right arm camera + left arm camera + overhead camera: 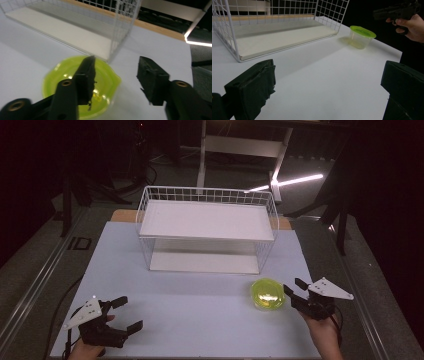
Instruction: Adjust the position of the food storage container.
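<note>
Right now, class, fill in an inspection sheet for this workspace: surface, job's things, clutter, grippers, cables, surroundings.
Surface: white table, bare around the items.
Job's things: green-lidded container, upright, lid on, in front of the white wire rack.
Clutter: nothing seen.
Grippers: left gripper open, resting near the table's front edge; right gripper open, beside the container, not gripping it.
Cables: one trails from the left gripper off the table.
Surroundings: dark floor, a white stand behind.

Translucent yellow-green plastic container (267, 293), glossy, lid smooth. White coated wire rack (207, 227), thin metal grid; shelf boards matt white. Counter (190, 305) matt pale sheet, smooth; bare wood edge at 12 o'clock. Tongs (113, 75) black, pads matt and rough-edged.
</note>
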Available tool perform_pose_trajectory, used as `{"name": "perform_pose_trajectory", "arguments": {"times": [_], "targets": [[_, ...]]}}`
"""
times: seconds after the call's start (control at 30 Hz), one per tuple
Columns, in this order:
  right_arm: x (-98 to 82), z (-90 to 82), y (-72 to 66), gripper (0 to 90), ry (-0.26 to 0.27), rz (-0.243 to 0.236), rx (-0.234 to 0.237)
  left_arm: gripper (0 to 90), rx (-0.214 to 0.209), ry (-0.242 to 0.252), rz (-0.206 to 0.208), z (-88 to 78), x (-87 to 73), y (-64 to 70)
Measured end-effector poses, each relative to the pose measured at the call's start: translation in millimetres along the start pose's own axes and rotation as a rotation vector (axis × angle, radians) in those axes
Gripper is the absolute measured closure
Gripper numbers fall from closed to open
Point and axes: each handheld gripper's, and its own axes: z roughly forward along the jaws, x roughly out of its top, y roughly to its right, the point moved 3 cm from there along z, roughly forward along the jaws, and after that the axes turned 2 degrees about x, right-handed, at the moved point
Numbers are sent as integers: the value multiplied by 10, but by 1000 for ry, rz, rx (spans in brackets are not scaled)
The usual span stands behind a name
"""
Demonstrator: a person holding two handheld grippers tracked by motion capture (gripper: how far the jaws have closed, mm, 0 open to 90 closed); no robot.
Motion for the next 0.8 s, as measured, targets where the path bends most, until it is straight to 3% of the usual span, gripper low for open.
{"name": "perform_pose_trajectory", "arguments": {"times": [0.1, 0.13, 0.23, 0.37, 0.5, 0.8], "targets": [[-86, 6, 64, 588, -20, 1, -31, 4, 0, 0, -1, 0, 0, -1], [-149, 8, 103, 654, -39, 3, -45, 4, -1, 0, 1, 1, 0, 1], [-212, 10, 137, 709, -60, 0, -52, 4, 0, -1, 0, 3, 0, 3], [-406, 59, 200, 882, -144, 7, -61, 4, -1, -1, 0, 5, 0, 2], [-561, 142, 171, 899, -187, 15, -46, 4, -2, -1, 2, 8, -1, 2], [-622, 345, 58, 900, -223, 35, 11, 4, -2, -3, 5, 8, 0, 7]]}}
